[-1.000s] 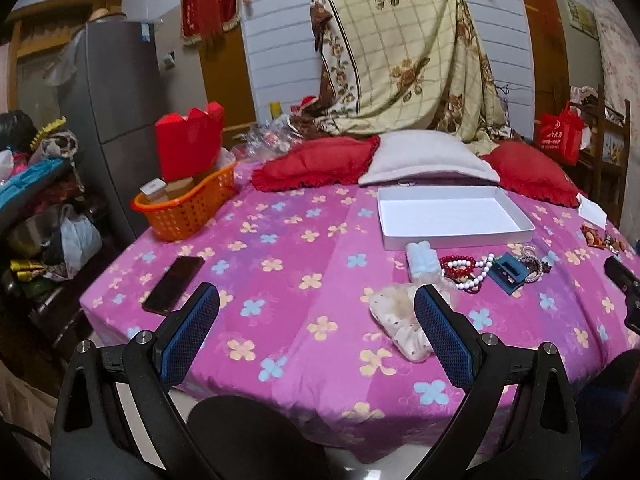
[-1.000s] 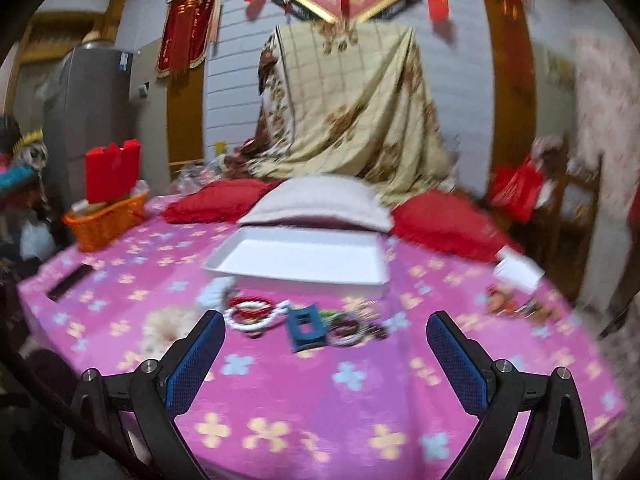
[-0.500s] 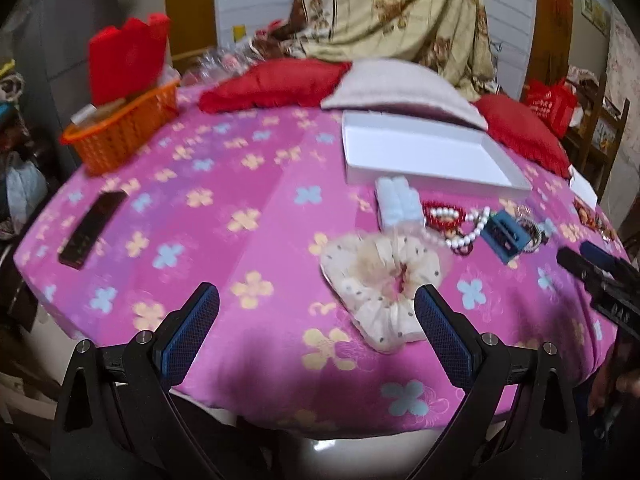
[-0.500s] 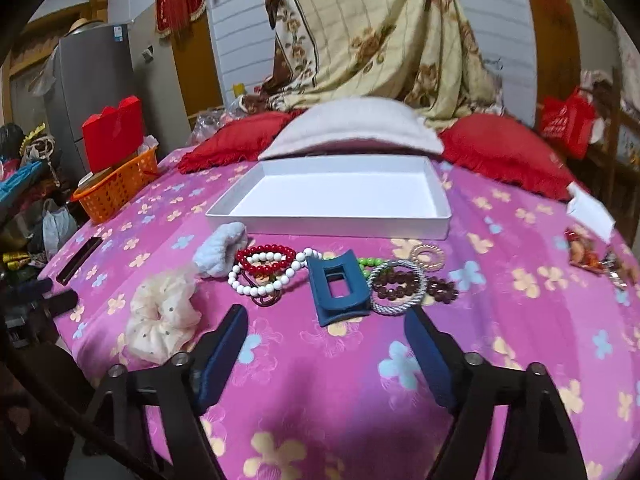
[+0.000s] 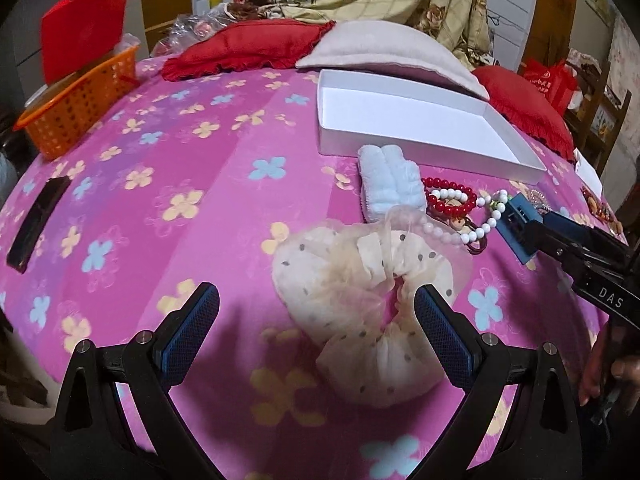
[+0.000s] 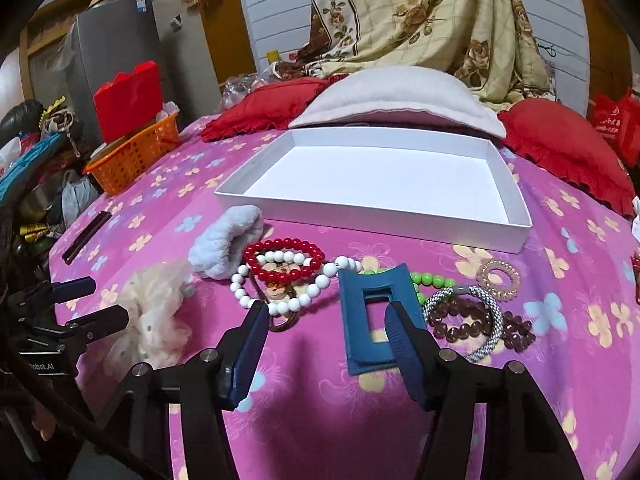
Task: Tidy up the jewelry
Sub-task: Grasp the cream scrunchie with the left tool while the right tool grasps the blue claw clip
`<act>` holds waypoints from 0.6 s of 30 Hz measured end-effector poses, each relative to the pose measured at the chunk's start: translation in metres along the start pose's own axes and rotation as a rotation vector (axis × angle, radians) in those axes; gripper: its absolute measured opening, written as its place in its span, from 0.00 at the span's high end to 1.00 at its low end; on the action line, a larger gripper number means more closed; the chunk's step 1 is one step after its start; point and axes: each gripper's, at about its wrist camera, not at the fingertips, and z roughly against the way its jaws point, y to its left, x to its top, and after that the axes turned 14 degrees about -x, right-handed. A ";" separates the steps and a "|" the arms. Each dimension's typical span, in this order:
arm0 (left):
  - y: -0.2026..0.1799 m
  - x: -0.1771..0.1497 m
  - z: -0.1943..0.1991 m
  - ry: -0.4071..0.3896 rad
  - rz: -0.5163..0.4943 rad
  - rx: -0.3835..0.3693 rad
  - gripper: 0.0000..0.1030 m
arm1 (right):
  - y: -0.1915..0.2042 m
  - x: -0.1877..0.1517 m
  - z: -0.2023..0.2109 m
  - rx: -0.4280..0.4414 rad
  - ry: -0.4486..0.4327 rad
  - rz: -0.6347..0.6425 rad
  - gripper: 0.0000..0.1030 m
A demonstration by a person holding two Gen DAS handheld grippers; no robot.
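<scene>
A cream dotted scrunchie (image 5: 360, 280) lies on the pink flowered cloth, just ahead of and partly between the fingers of my open left gripper (image 5: 316, 300). My right gripper (image 6: 326, 312) hovers low over a blue rectangular hair clip (image 6: 360, 284). Its jaws are closing, its right finger overlaps the clip, and the pads do not press on it. Around the clip lie a red bead bracelet (image 6: 280, 245), a white bead bracelet (image 6: 256, 296), a light blue fluffy scrunchie (image 6: 224, 248), green beads (image 6: 430, 280) and a brown bead bracelet (image 6: 516, 332). Behind them stands the white tray (image 6: 372, 216).
An orange basket (image 6: 136, 156) with a red box stands at the back left. A black phone (image 5: 36, 224) lies near the left edge. Red cushions (image 6: 560, 148) and a pale pillow (image 6: 396, 96) border the tray's far side. A person's hand shows at the right edge in the left wrist view.
Both grippers have sunk toward the cloth and tilted down. The right jaws have narrowed over the blue clip. The left jaws stay wide, now at the cream scrunchie.
</scene>
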 end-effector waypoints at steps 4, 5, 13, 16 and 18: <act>0.000 0.002 -0.011 0.016 -0.004 -0.025 0.05 | -0.004 0.000 -0.009 -0.006 0.017 0.000 0.51; 0.000 0.002 -0.014 0.020 -0.007 -0.033 0.05 | -0.004 0.000 -0.010 -0.008 0.021 0.001 0.53; -0.004 0.001 -0.028 0.057 0.002 -0.095 0.35 | -0.010 -0.001 -0.019 -0.005 0.058 -0.019 0.86; -0.004 0.001 -0.034 0.094 0.004 -0.073 0.85 | -0.014 -0.002 -0.016 0.010 0.064 -0.047 0.86; -0.002 0.001 -0.032 0.099 0.026 -0.088 0.86 | -0.015 -0.004 -0.011 0.032 0.064 -0.069 0.86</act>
